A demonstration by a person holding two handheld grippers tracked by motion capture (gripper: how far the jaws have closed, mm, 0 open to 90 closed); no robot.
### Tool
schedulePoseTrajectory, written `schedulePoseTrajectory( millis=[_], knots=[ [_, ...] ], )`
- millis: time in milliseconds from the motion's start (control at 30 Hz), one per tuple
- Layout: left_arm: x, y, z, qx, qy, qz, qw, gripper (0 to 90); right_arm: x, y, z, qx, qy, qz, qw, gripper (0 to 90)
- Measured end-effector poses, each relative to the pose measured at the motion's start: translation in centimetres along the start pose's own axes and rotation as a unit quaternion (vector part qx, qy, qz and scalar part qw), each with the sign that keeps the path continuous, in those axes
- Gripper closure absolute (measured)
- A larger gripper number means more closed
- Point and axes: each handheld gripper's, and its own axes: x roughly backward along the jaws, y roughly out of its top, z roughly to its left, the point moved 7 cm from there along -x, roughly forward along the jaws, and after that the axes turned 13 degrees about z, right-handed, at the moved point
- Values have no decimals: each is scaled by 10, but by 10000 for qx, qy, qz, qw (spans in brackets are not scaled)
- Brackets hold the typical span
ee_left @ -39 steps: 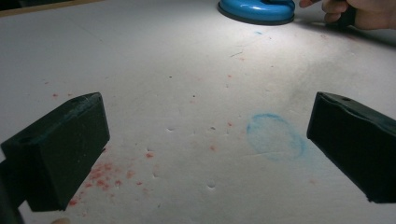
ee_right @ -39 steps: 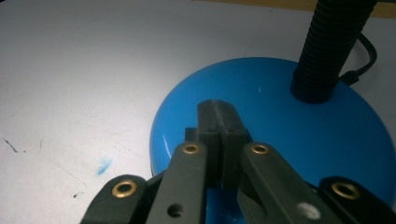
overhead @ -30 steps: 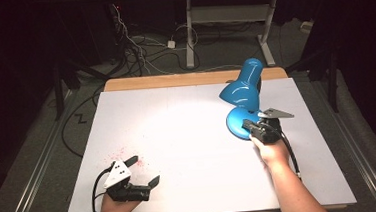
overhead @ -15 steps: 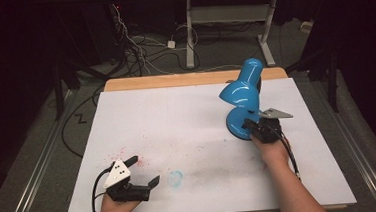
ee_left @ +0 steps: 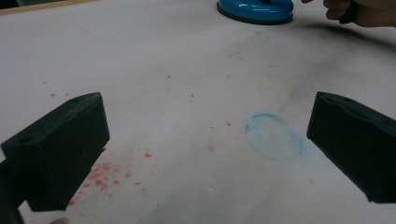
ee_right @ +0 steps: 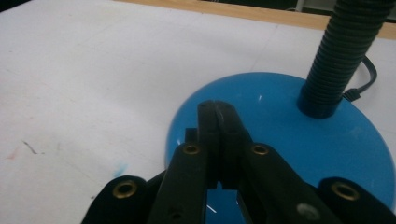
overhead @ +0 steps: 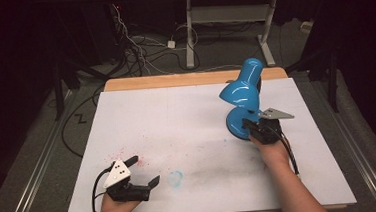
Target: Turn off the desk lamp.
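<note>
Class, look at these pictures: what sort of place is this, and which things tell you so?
Probably a lab or workshop test bench: a stained white table bearing a blue desk lamp, loose cables on the floor, and a metal-framed bench behind in a dark room.

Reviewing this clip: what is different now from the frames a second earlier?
The bright light pool on the white table has gone out. The right gripper, jaws shut, crept slightly onto the blue desk lamp base. The left gripper, open, and the lamp kept their places.

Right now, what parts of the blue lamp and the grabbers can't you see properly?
- Lamp switch: in the right gripper view the shut right gripper covers that part of the base.
- Lamp head: cut off by the top edge there.
- Bulb: the high view looks onto the shade's back.
- Left gripper: its gripper view cuts its body off.
</note>
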Motion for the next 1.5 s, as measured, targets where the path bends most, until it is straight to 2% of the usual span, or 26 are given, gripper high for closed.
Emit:
schedulePoseTrajectory(
  millis=[133,333,533,700,800,933,1033,1133,1300,1500],
  knots=[
    [0,0,0,0,3,-6,10000,0,6,-1,7,-17,114,-45,9999,900],
    [0,0,0,-8,-43,-10,10000,0,18,-10,27,254,262,-21,9993,900],
    [0,0,-1,-20,-62,-13,10000,0,27,-24,38,456,266,62,9986,900],
    [0,0,-1,-24,-62,-3,10000,0,34,-35,44,349,418,80,9985,644],
    [0,0,-1,-26,-54,-8,10000,0,38,-39,45,371,396,0,9985,473],
    [0,0,0,-15,-48,-13,10000,0,45,-44,48,544,342,-136,9978,282],
    [0,0,0,-12,-51,-17,10000,0,49,-47,50,523,427,-170,9976,138],
    [0,0,0,-9,-60,-17,10000,0,56,-50,52,537,394,-262,9974,15],
    [0,0,-1,-23,-67,-7,10000,0,68,-60,52,466,464,-294,9974,2],
    [0,0,-1,-32,-75,3,10000,0,87,-73,47,483,318,-426,9974,2]
  ],
)
